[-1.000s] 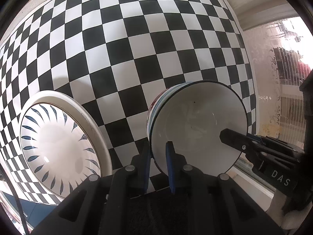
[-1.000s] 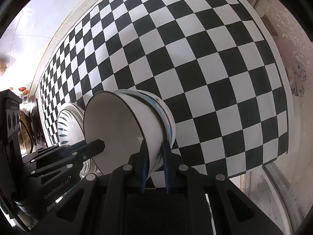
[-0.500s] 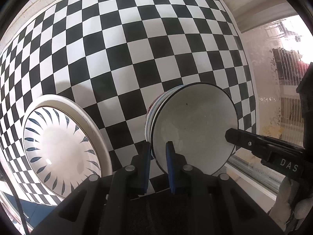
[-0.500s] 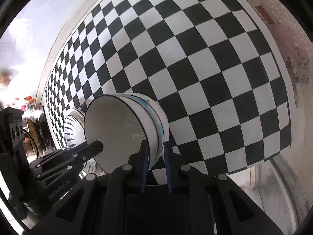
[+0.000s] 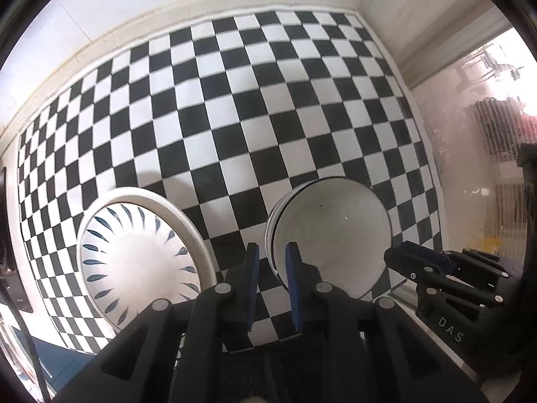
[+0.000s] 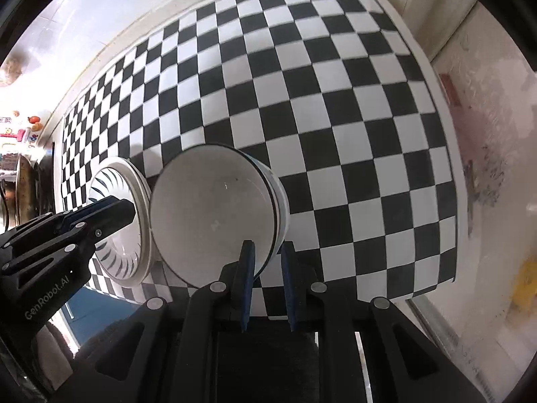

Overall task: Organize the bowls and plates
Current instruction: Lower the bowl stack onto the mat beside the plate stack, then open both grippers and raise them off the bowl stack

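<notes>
Resting on the black-and-white chequered counter (image 5: 255,127): one stack of white dark-rimmed ceramic bowls (image 5: 330,231), apparently two nested, just beside one white plate with blue petal marks (image 5: 134,258). Left gripper (image 5: 271,252) and right gripper (image 6: 266,250): fingers slightly parted around opposite rims, gripping nothing. Risk: withdrawing askew could snag a rim, tipping the stack against the plate.
</notes>
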A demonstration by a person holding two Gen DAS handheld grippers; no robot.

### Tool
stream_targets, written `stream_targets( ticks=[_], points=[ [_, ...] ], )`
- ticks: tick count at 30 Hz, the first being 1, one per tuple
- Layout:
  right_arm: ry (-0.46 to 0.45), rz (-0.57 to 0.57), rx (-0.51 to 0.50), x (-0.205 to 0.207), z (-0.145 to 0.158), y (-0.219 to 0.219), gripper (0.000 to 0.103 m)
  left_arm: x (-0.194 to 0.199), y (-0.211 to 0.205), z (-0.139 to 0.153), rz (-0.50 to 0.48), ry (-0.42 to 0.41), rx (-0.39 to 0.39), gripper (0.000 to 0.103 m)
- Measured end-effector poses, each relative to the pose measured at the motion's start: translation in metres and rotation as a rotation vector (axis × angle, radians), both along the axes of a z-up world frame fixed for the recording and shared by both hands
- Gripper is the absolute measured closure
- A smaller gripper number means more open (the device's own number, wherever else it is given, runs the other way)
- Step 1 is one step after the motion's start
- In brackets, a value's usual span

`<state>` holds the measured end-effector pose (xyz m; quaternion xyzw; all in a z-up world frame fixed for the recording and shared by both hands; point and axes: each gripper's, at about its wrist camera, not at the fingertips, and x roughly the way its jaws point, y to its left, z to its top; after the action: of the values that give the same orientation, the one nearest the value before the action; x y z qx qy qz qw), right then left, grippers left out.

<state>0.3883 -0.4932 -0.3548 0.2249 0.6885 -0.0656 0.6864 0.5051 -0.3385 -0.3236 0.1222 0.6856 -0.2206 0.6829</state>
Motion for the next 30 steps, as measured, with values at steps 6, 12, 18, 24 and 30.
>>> stream_targets(
  ticks=[6,12,18,24,30],
  points=[
    [-0.070,-0.001,-0.052,-0.009,0.032,-0.006,0.007,-0.003,0.010,0.023,0.021,-0.048,-0.014,0.063],
    [-0.130,0.000,-0.110,-0.020,0.070,-0.006,0.007,-0.010,0.018,0.051,0.042,-0.160,-0.016,0.017],
    [-0.204,0.009,-0.194,-0.033,0.119,0.002,0.007,-0.018,0.026,0.079,0.059,-0.184,-0.052,0.016],
    [-0.264,0.011,-0.243,-0.047,0.163,0.011,0.007,-0.030,0.033,0.109,0.077,-0.209,-0.073,0.016],
    [-0.284,0.012,-0.239,-0.057,0.183,0.016,0.007,-0.042,0.040,0.136,0.083,-0.281,-0.086,0.016]
  ],
)
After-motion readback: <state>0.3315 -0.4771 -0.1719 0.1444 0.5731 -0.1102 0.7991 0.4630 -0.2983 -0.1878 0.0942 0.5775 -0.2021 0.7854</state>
